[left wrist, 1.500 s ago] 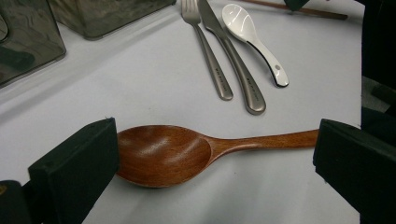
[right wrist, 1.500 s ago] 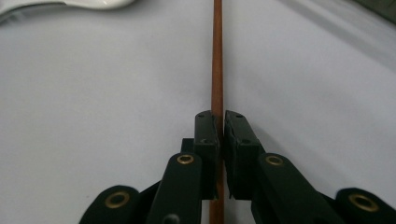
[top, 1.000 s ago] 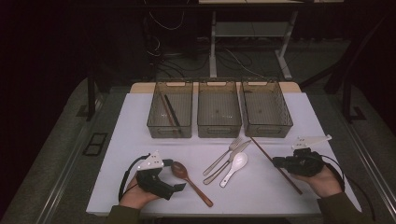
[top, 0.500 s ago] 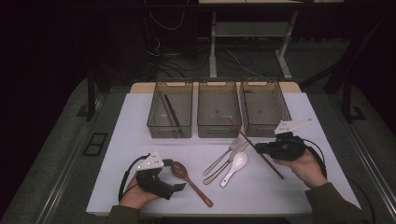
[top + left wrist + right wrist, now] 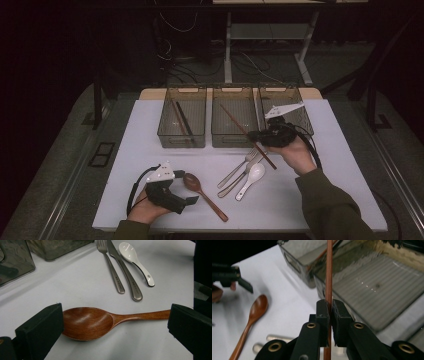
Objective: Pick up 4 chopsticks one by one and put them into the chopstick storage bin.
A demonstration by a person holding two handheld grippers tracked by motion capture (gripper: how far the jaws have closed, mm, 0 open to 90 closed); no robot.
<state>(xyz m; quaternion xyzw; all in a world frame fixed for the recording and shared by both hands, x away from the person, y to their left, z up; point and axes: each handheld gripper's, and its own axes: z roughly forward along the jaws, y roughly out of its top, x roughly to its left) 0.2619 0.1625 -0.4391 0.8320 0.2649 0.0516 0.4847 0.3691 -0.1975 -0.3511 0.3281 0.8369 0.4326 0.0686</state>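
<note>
Right tool (image 5: 257,136) was clamped tight on a brown chopstick (image 5: 244,132), held above the tabletop (image 5: 345,165) at the near rim of the middle bin (image 5: 233,141); the stick's far end slanted over that bin, its near end over the fork (image 5: 235,169). Left tool (image 5: 192,200) rested on the tabletop near the front edge, jaws wide apart around the wooden spoon (image 5: 202,192), not gripping it. Bare tabletop lay to the right.

Lab, white table (image 5: 150,150), cables (image 5: 250,60), dark surround
</note>
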